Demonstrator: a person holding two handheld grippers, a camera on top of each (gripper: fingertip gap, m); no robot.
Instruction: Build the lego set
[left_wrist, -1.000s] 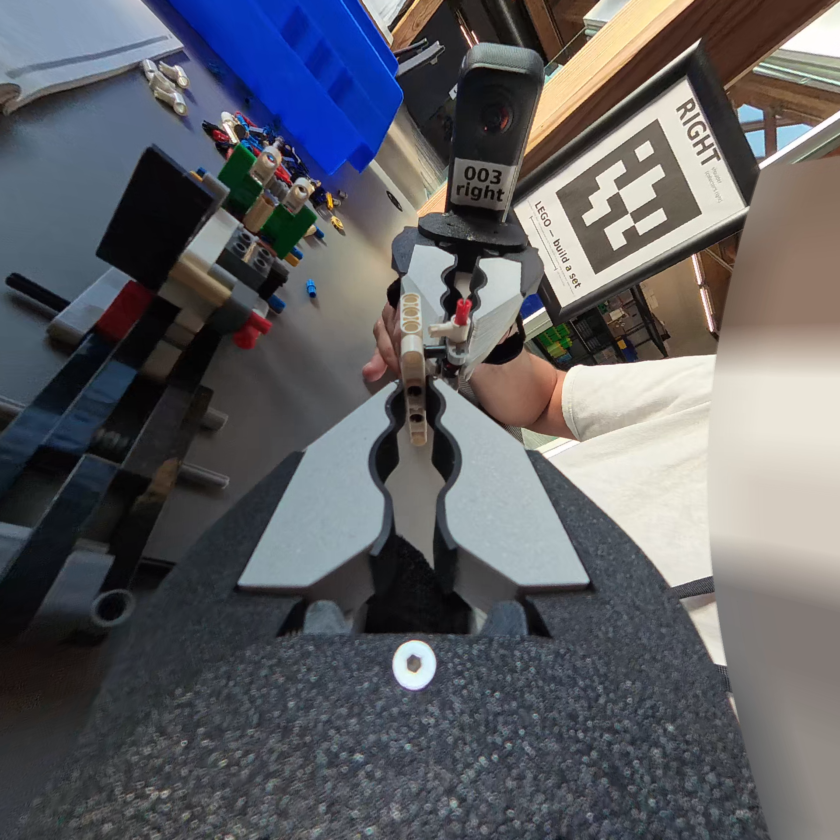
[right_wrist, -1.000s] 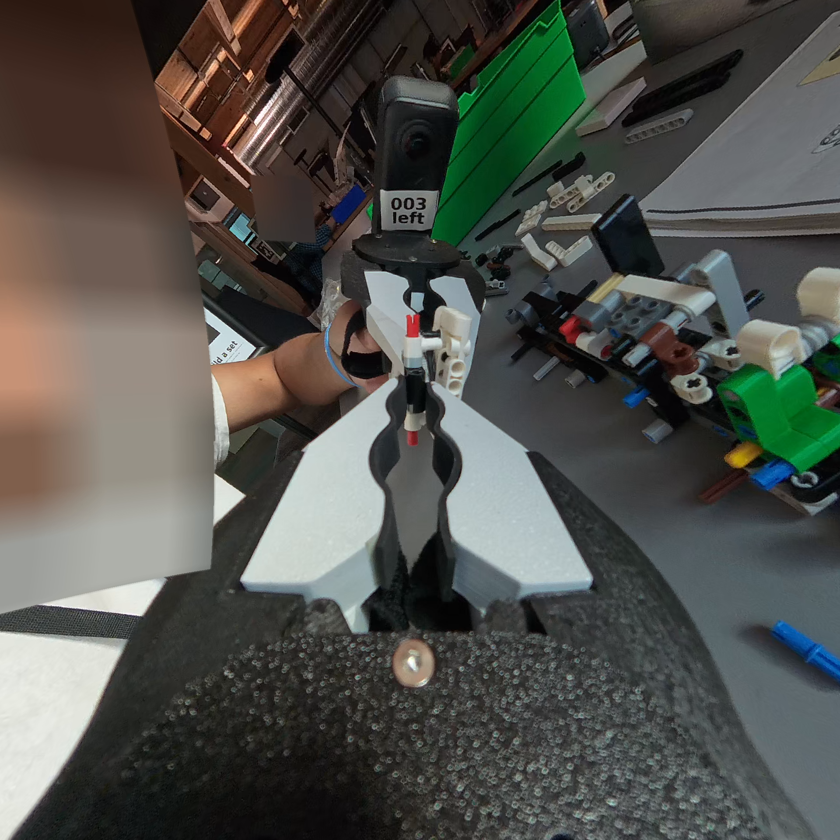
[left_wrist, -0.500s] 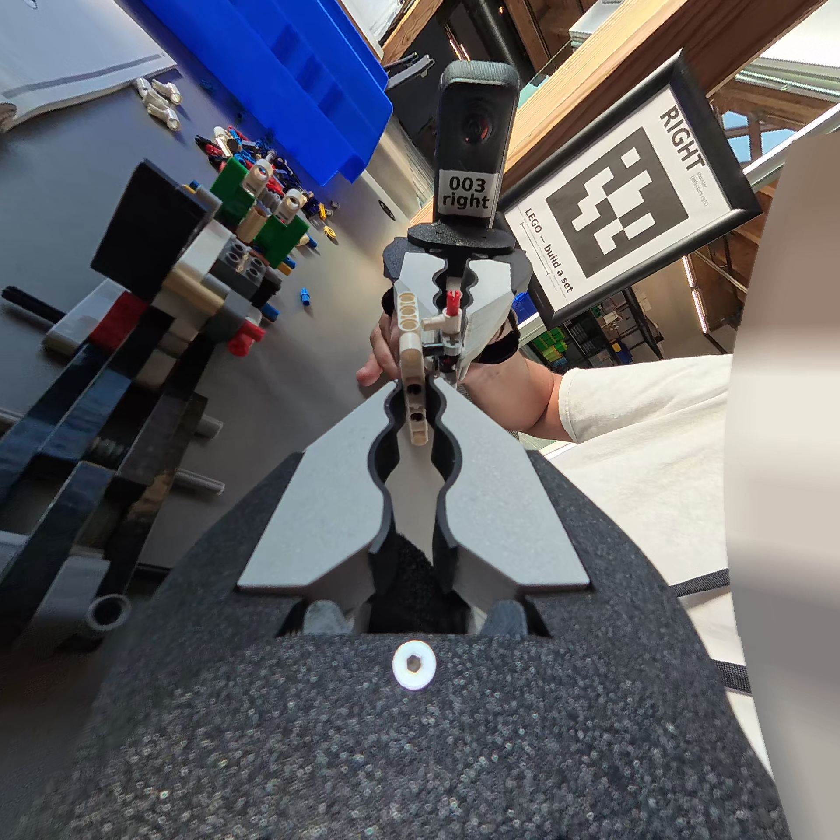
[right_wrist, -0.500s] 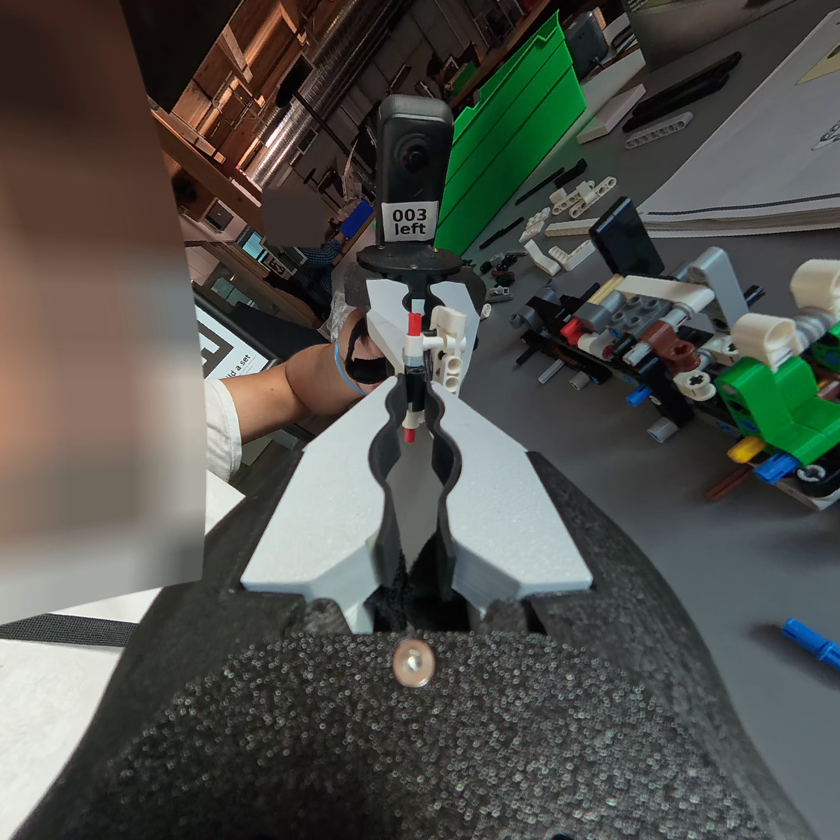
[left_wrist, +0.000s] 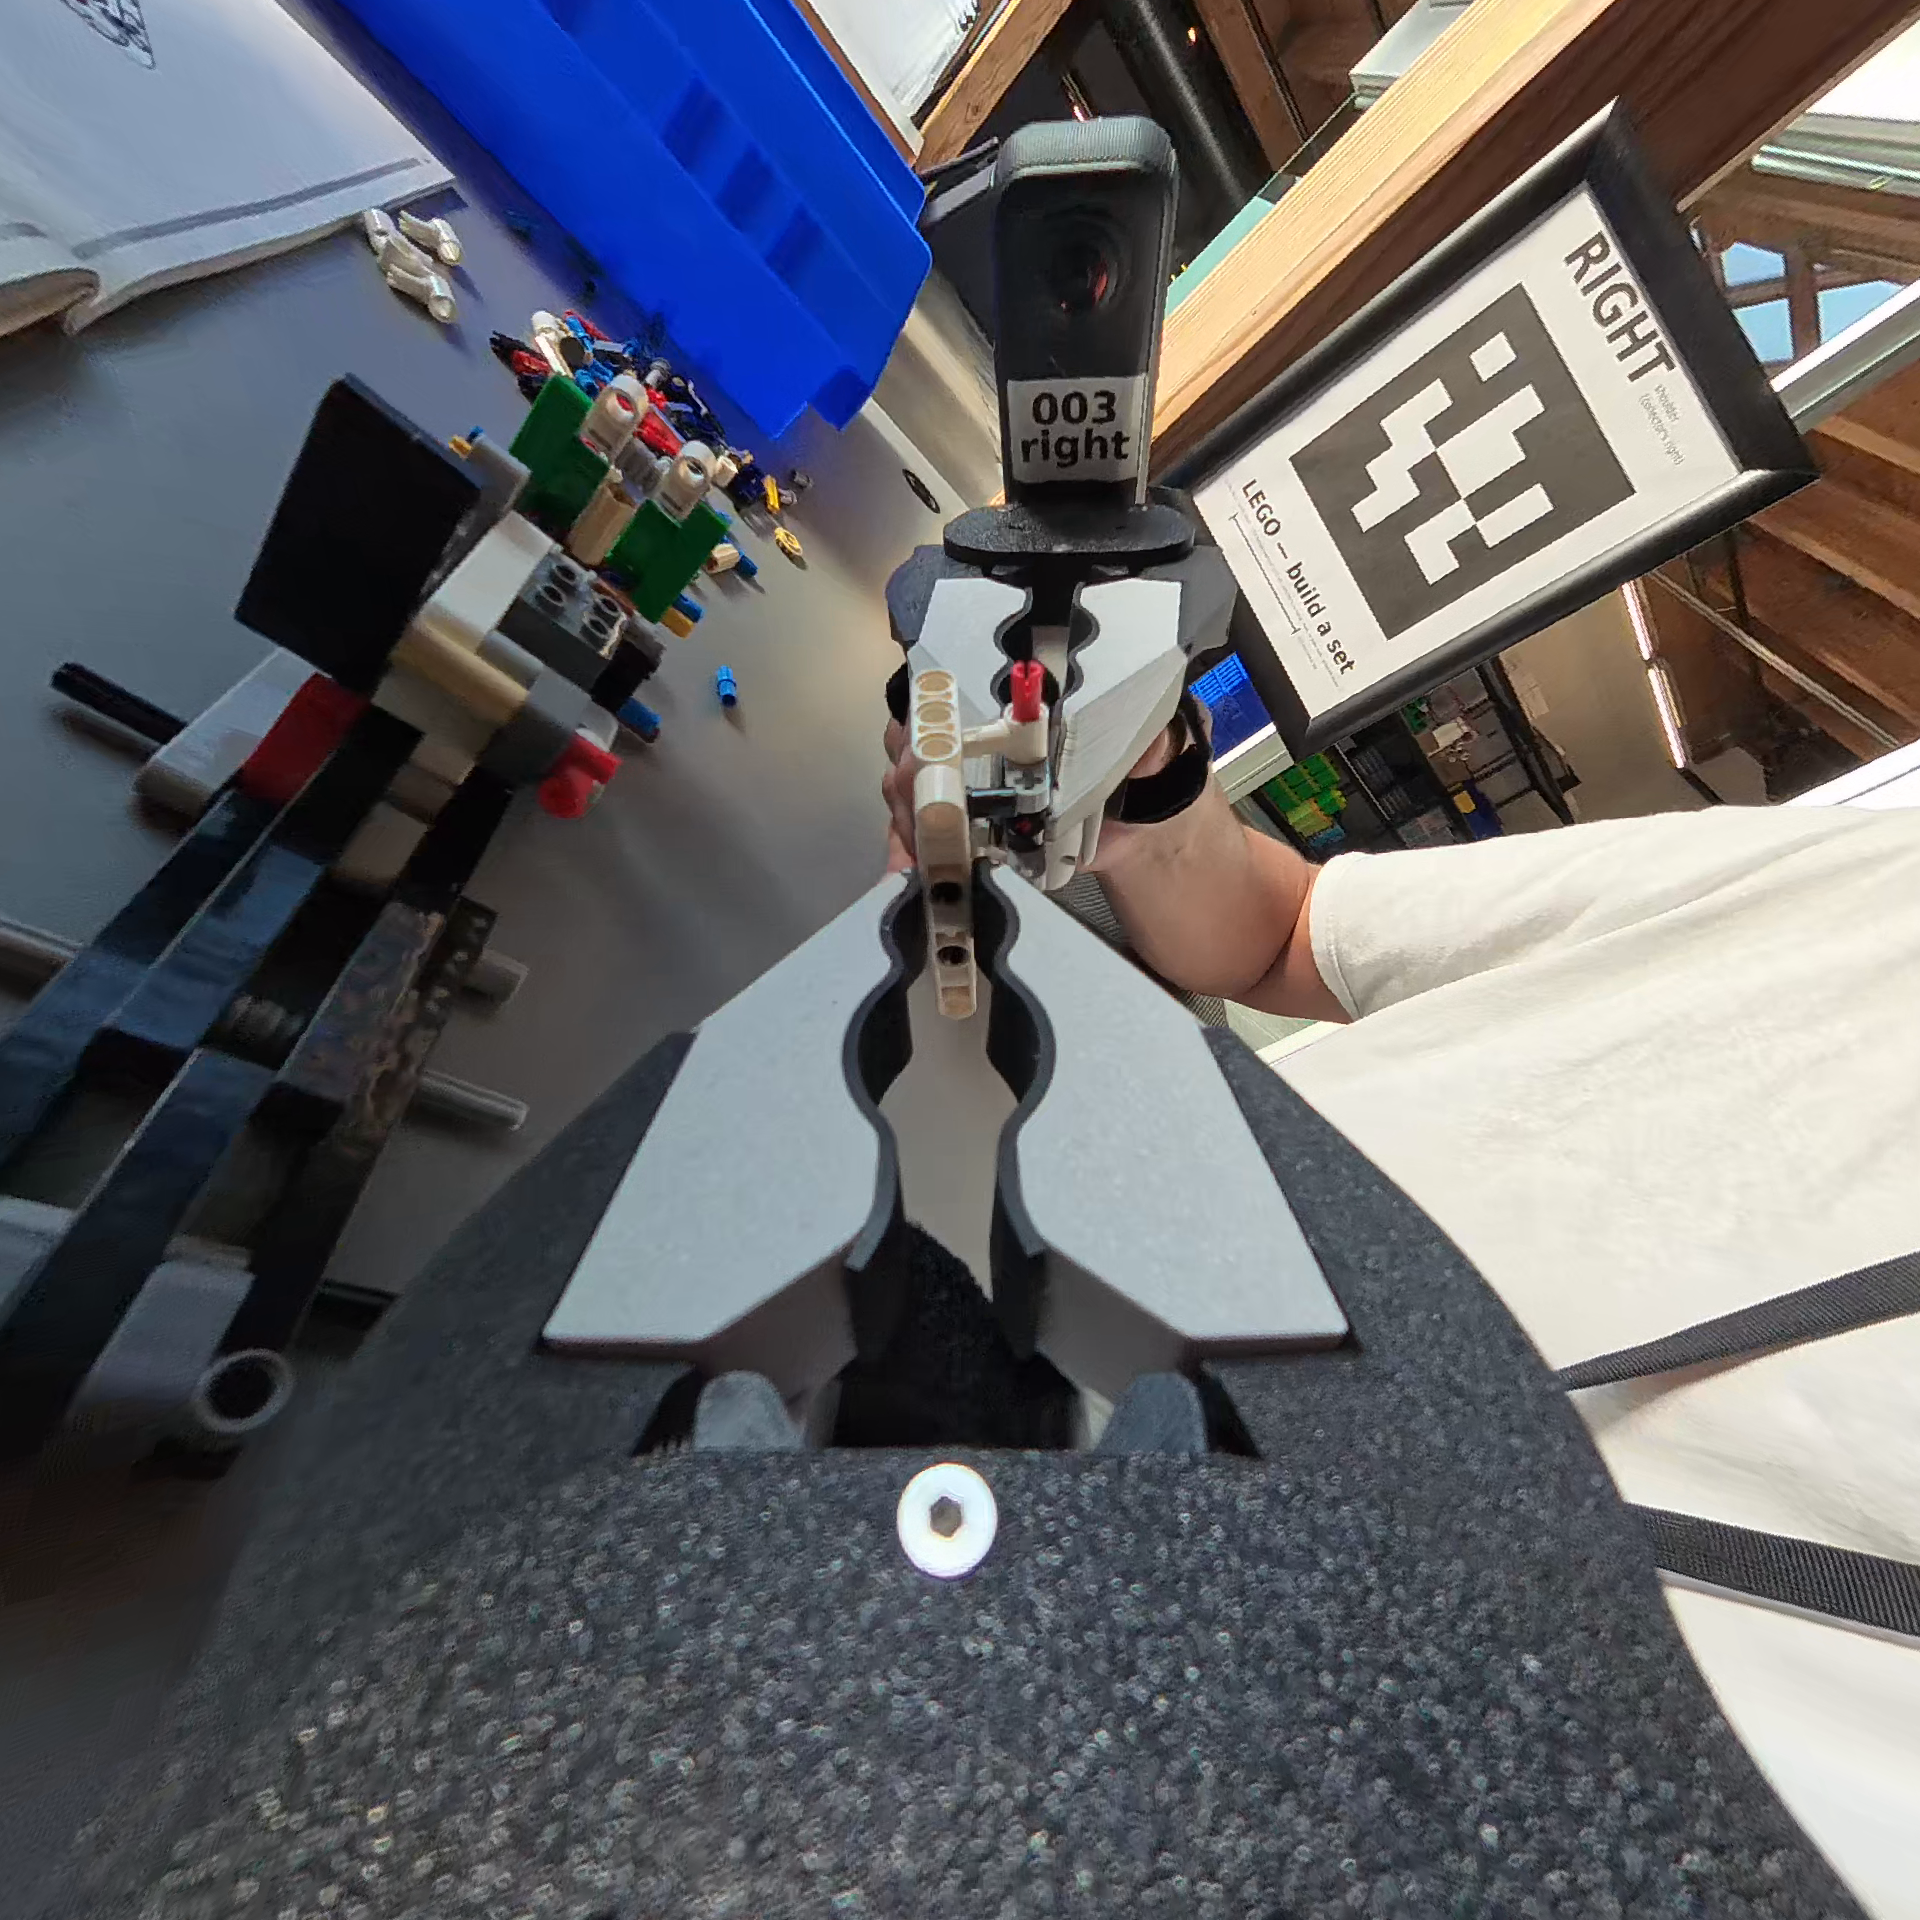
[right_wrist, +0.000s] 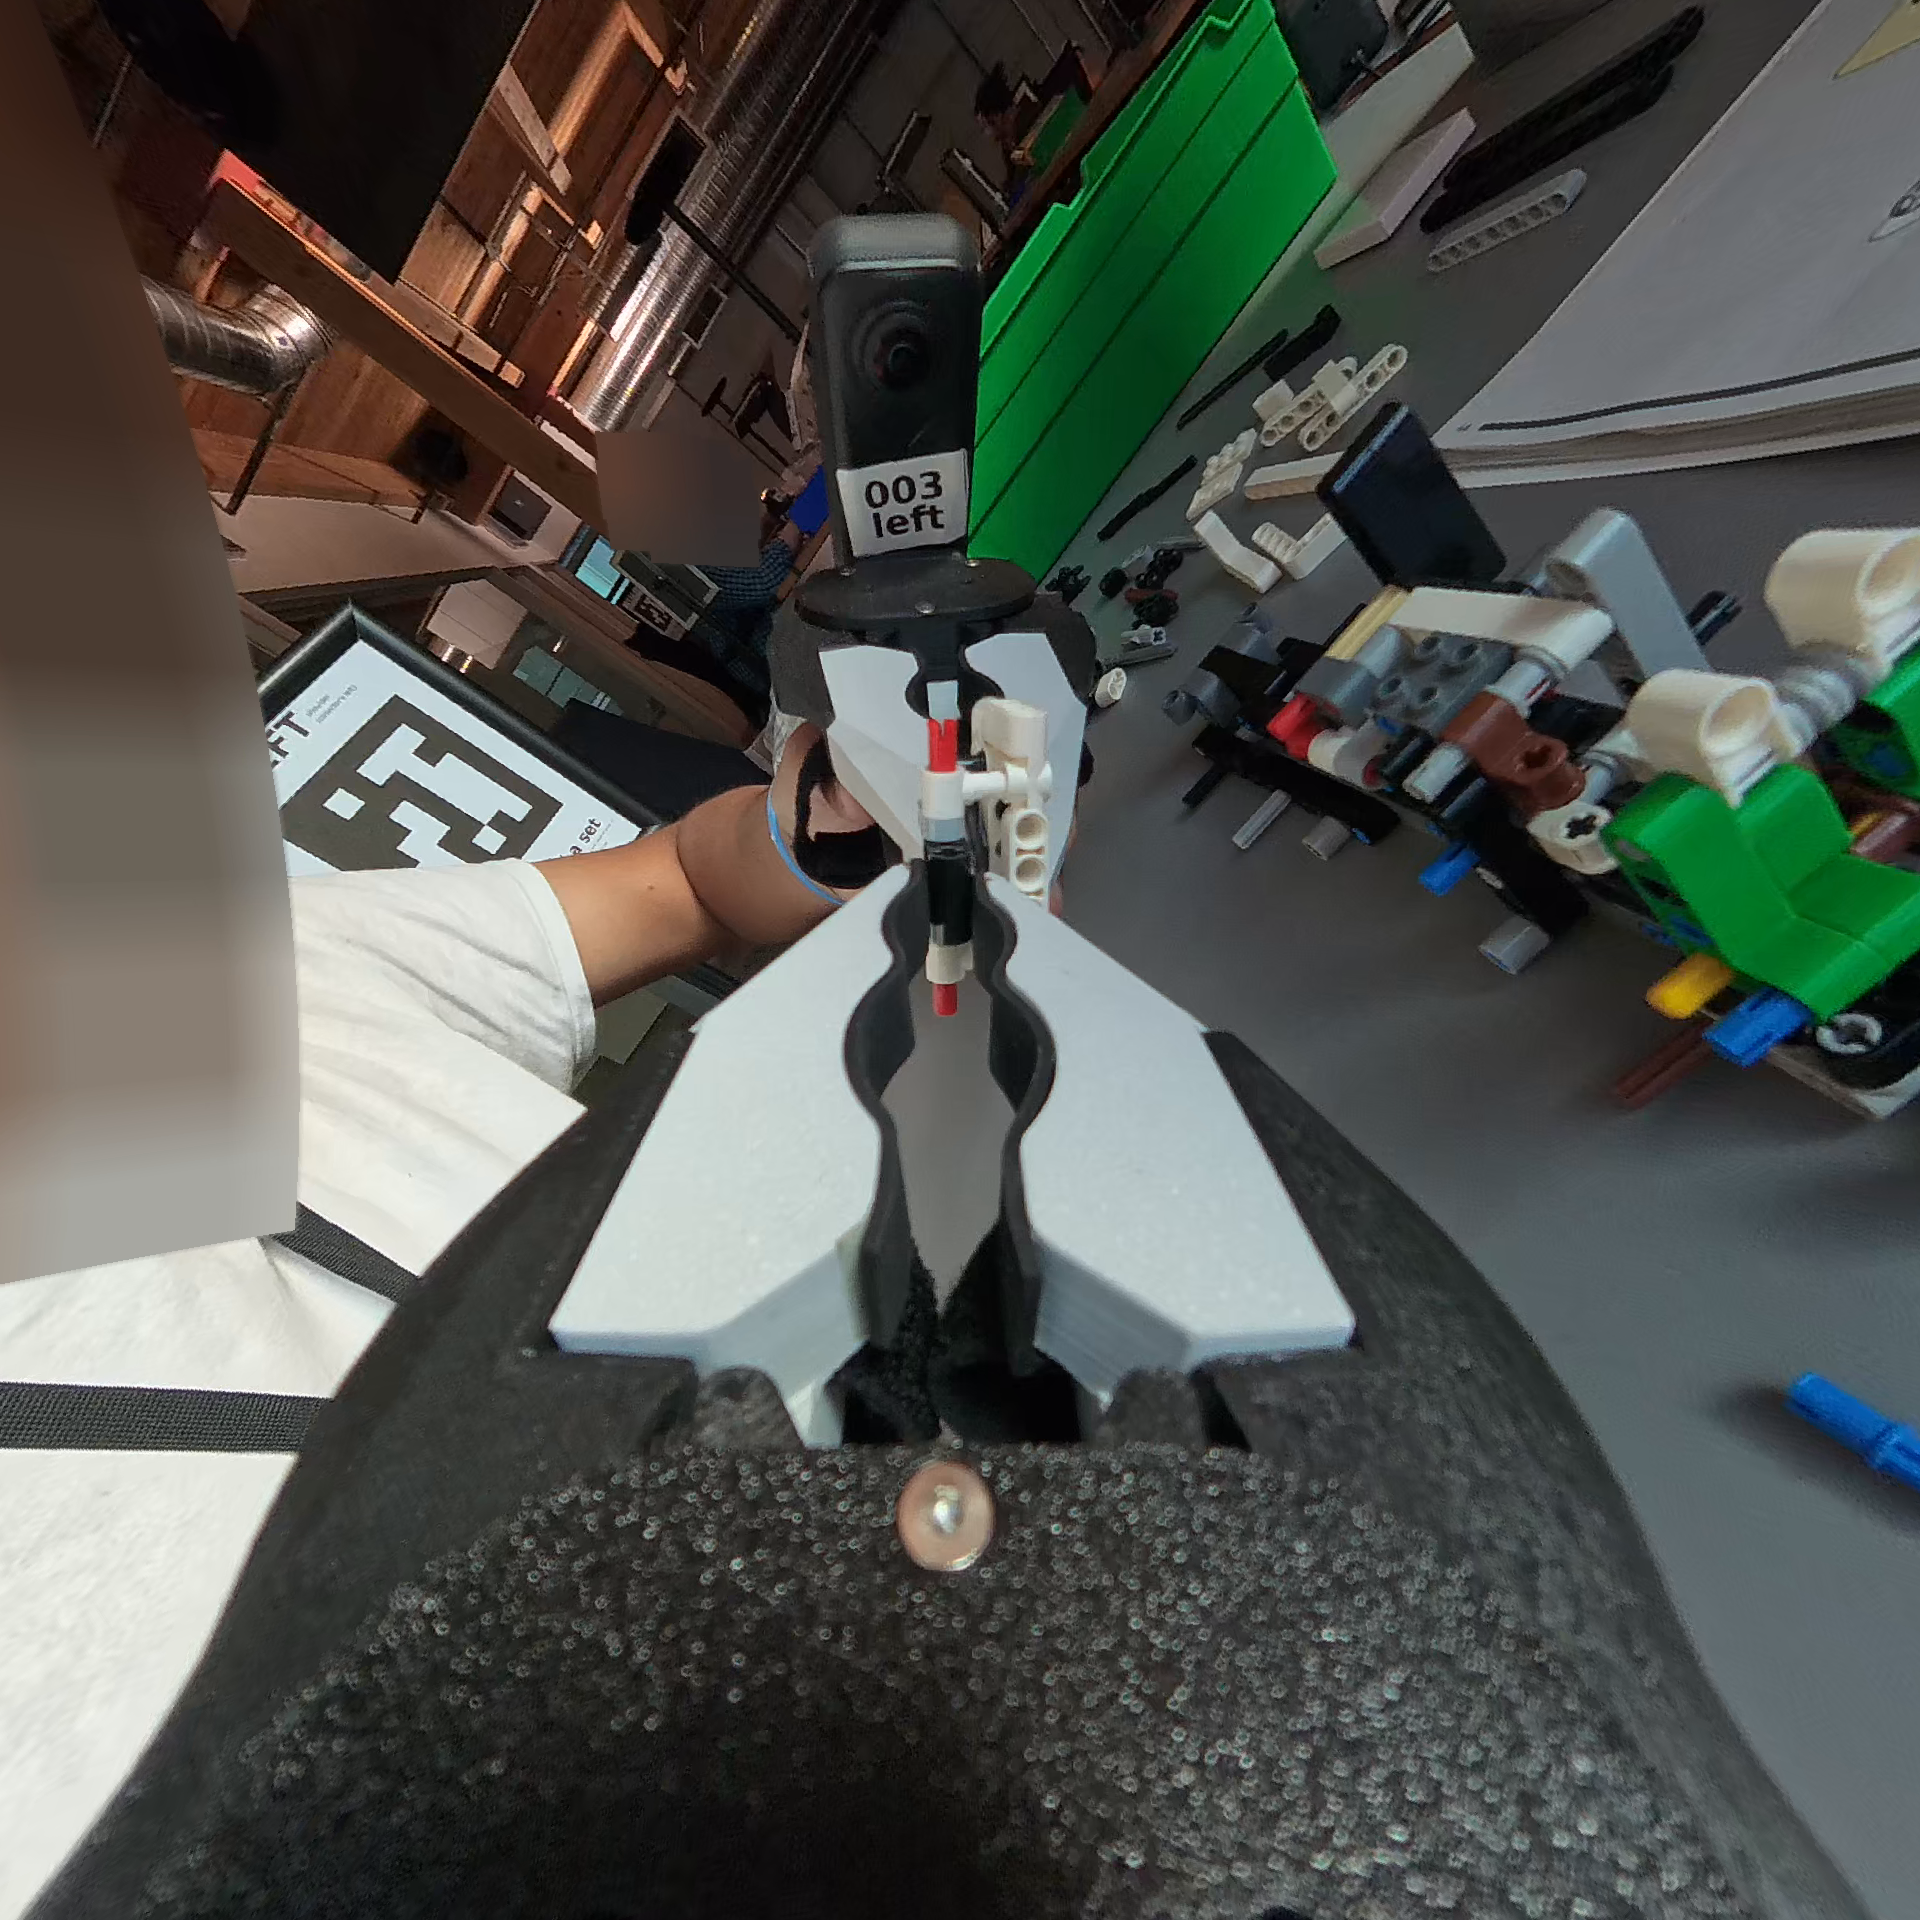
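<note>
Left claw (left_wrist: 954, 904) clamped on a tan beam (left_wrist: 943, 821), long axis running straight ahead. Right claw (right_wrist: 948, 894) pinching a black-and-white axle stack (right_wrist: 943, 883) with red tips, joined crosswise to that beam between the two. Beyond, on the desk (right_wrist: 1351, 1143), a half-built model (right_wrist: 1558, 727); farther off, green bin (right_wrist: 1143, 291) and blue bin (left_wrist: 665, 177), contents unseen.

Left gripper (left_wrist: 951, 914), grey wedge-shaped fingers with black wavy pads, is closed with both pads pressing on the tan holed plastic beam (left_wrist: 943, 831). Right gripper (right_wrist: 948, 914), same build, is clamped on the black section of the thin red-white-black axle piece (right_wrist: 943, 883); the two grippers face each other tip to tip, nearly touching. Bare forearm (left_wrist: 1216, 914) in a short white sleeve behind the right gripper, hand (right_wrist: 821, 842) with a black strap behind the left.
</note>
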